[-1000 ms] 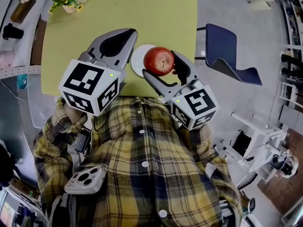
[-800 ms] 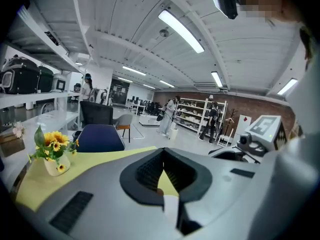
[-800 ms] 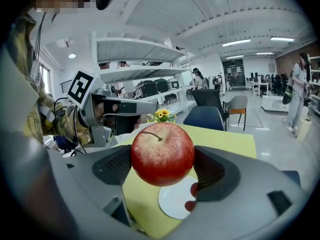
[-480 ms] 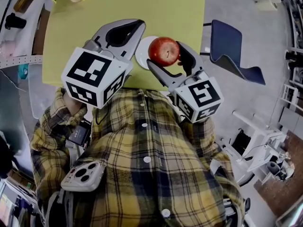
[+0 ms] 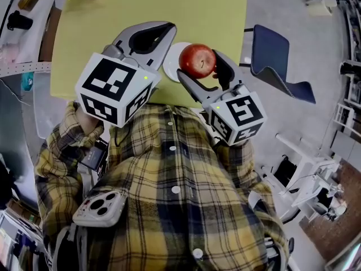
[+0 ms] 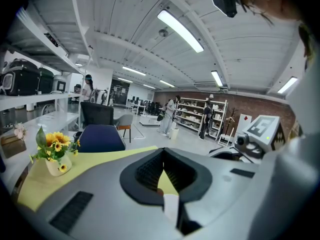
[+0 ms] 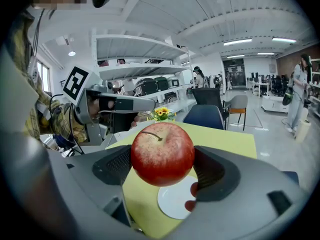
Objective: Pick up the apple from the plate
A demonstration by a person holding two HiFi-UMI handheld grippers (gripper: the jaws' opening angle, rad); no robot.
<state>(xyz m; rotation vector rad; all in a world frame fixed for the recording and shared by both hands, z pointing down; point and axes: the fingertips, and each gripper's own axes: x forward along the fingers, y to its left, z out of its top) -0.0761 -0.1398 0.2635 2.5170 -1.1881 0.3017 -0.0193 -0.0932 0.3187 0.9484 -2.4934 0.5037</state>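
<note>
table [image 5: 197, 16]: yellow-green top, person stands at its near edge, both grippers reach over that edge
shirt [image 5: 180, 196]: yellow plaid, fills the lower head view; both grippers held close in front of the chest
chair [image 5: 273, 55]: dark blue, at the table's right side, apart from both grippers
left gripper [image 5: 163, 30]: left of the plate, jaws pointing away from the body and angled in toward the plate; tips pressed together, nothing between them, only table top shows through the gap behind the tips in the left gripper view
right gripper [image 5: 200, 66]: beside the left one, angled forward and slightly to the left; jaws clamped on the apple, one pad on each side
plate [image 5: 171, 64]: white, bare, near the table's near edge, between the two grippers; right gripper view shows it below the apple
flowers [image 6: 52, 149]: sunflowers in a small pot, far left corner of the table
apple [image 7: 162, 154]: red, stem up, gripped at its middle, held above the plate and not resting on it
</note>
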